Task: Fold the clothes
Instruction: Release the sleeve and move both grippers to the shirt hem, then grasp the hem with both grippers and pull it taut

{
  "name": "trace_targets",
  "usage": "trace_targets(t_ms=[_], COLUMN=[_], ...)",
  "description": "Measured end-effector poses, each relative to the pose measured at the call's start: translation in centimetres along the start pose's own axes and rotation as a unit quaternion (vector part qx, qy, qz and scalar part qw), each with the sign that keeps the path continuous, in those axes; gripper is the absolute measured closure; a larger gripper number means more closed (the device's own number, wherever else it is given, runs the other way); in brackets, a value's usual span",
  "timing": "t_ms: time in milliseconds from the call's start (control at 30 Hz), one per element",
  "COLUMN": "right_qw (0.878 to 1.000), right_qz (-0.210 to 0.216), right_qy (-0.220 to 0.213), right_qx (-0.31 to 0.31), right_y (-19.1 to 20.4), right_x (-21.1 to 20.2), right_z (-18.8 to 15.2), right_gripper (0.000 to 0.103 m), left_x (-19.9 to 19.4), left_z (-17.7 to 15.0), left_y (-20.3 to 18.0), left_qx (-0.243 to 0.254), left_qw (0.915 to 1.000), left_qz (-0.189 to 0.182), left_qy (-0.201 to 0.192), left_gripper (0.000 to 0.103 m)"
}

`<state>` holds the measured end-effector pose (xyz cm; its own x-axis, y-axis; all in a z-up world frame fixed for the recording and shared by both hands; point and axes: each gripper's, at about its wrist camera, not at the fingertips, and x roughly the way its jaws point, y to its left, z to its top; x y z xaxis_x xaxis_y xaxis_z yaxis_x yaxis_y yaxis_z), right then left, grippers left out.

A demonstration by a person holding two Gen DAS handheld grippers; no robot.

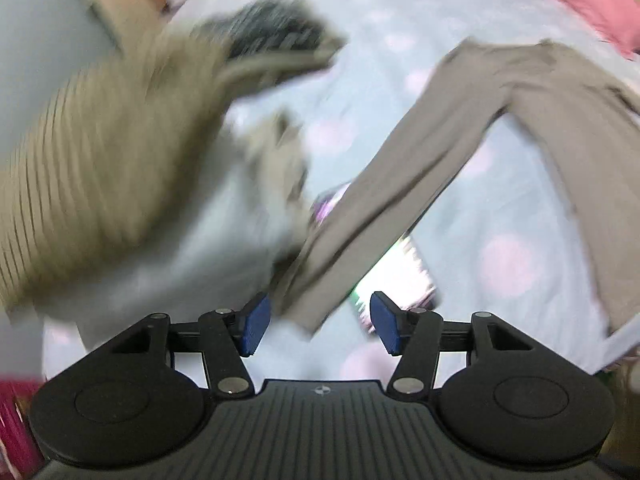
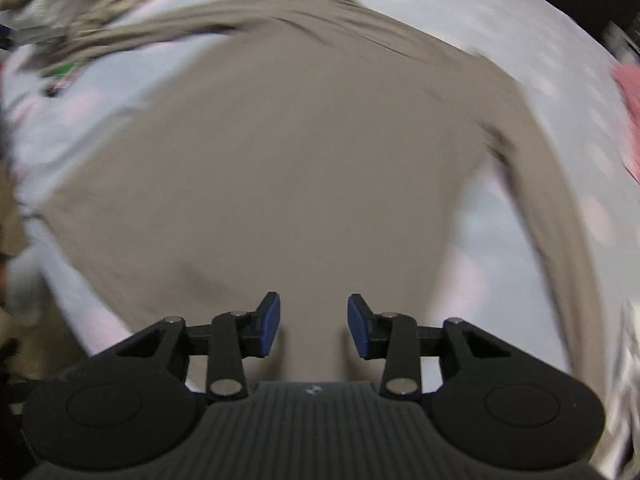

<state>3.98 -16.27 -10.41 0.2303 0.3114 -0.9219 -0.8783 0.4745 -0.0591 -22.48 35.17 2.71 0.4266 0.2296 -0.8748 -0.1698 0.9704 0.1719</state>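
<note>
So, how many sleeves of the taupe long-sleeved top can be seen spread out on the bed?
2. One sleeve runs toward the left gripper; the other sleeve lies along the right of the top's body.

taupe top [image 2: 304,152]: smooth, matt knit cloth, lying flat.
ribbed garment [image 1: 92,168]: beige cloth with raised ribs, left of frame.
bed sheet [image 1: 472,208]: soft matt cloth, pale blue with pink dots.
pink cloth [image 1: 584,4]: matt fabric, upper right.
left gripper [image 1: 320,326]: matt black plastic, metal rivets, blue ridged pads.
</note>
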Motion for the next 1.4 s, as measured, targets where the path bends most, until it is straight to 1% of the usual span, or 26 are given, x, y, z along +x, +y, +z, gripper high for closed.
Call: trace_targets(t_ms=[33,67,100,133,200,267,300,333,367,400,433,533,667,767,867,967,1000,1033,1100,1133,1167,1200,1233,1367,1400], right_qw=[1.000,0.999,0.998,0.996,0.995,0.993,0.992,0.991,0.990,0.989,0.989,0.988,0.987,0.988,0.989,0.987,0.985,0.984,0.980,0.978,0.977,0.975,0.973,0.968,0.967], right_qz=[-0.008,-0.008,-0.007,0.000,0.012,0.025,0.033,0.040,0.043,0.043,0.043,0.051,0.053,0.057,0.056,0.061,0.069,0.079,0.100,0.102,0.099,0.099,0.100,0.111,0.118], right_qy=[-0.002,-0.002,-0.001,0.002,0.011,0.018,0.020,0.020,0.020,0.020,0.020,0.023,0.026,0.029,0.040,0.052,0.055,0.056,0.062,0.066,0.070,0.072,0.073,0.066,0.068], right_qx=[0.019,0.045,0.069,0.086,0.102,0.112,0.118,0.125,0.131,0.138,0.142,0.147,0.147,0.141,0.134,0.142,0.147,0.152,0.163,0.170,0.177,0.186,0.195,0.215,0.214], right_y=[-1.4,-2.7,-4.0,-4.7,-5.5,-5.7,-5.8,-5.7,-5.7,-5.7,-5.5,-5.5,-5.4,-4.7,-4.2,-4.0,-4.0,-4.0,-4.1,-4.2,-4.4,-4.7,-5.0,-5.8,-5.8], right_x=[0.1,0.2,0.3,0.4,0.5,0.3,0.2,0.0,0.0,0.1,0.3,0.8,1.4,1.6,2.0,2.5,2.5,2.5,2.5,2.6,2.6,2.5,2.4,1.5,1.2], right_z=[-0.8,-1.5,-2.3,-3.0,-4.4,-5.6,-6.2,-6.7,-7.1,-7.5,-7.5,-8.3,-8.2,-7.7,-7.7,-8.0,-8.1,-8.2,-8.4,-8.5,-8.6,-8.7,-8.8,-9.1,-9.1], right_gripper=[0.059,0.058,0.058,0.057,0.057,0.057,0.057,0.057,0.054,0.052,0.049,0.049,0.049,0.049,0.048,0.048,0.048,0.051,0.077,0.099,0.098,0.098,0.099,0.099,0.099], left_x=[-1.2,-2.0,-2.1,-1.9,-0.9,1.3,2.4,3.6,4.9,6.0,6.7,8.2,9.0,9.3,9.8,10.1,10.1,10.1,10.1,10.1,10.0,9.9,9.9,9.5,9.2], left_z=[1.4,2.2,2.6,2.8,2.7,1.5,0.5,-0.5,-1.3,-2.1,-2.9,-5.3,-6.9,-7.6,-8.2,-8.1,-8.0,-8.0,-7.9,-8.0,-8.0,-8.0,-7.9,-8.0,-8.0], left_y=[-1.0,-2.3,-3.6,-4.9,-7.9,-11.4,-13.1,-14.5,-15.8,-17.2,-18.3,-21.0,-21.9,-22.1,-22.8,-22.2,-22.0,-21.8,-21.5,-21.4,-21.3,-21.3,-21.2,-21.9,-21.8], left_qx=[0.006,0.001,-0.014,-0.031,-0.060,-0.079,-0.086,-0.090,-0.093,-0.093,-0.088,-0.062,-0.061,-0.060,-0.041,-0.061,-0.068,-0.074,-0.077,-0.077,-0.077,-0.077,-0.076,-0.048,-0.047], left_qw=[0.9998,0.9993,0.9979,0.9954,0.9883,0.9803,0.9770,0.9742,0.9718,0.9703,0.9705,0.9731,0.9763,0.9724,0.9742,0.9714,0.9700,0.9688,0.9671,0.9661,0.9650,0.9636,0.9622,0.9599,0.9576], left_qz=[-0.012,-0.030,-0.057,-0.086,-0.138,-0.180,-0.195,-0.207,-0.216,-0.221,-0.221,-0.211,-0.194,-0.211,-0.206,-0.215,-0.220,-0.224,-0.230,-0.234,-0.239,-0.245,-0.251,-0.266,-0.274], left_qy=[-0.013,-0.022,-0.026,-0.028,-0.026,-0.011,-0.005,0.004,0.016,0.030,0.041,0.069,0.074,0.079,0.083,0.080,0.079,0.078,0.076,0.075,0.075,0.075,0.074,0.074,0.076], left_gripper=[0.042,0.039,0.034,0.031,0.031,0.036,0.040,0.043,0.044,0.047,0.049,0.049,0.049,0.049,0.049,0.058,0.067,0.076,0.079,0.082,0.083,0.089,0.100,0.101,0.101])
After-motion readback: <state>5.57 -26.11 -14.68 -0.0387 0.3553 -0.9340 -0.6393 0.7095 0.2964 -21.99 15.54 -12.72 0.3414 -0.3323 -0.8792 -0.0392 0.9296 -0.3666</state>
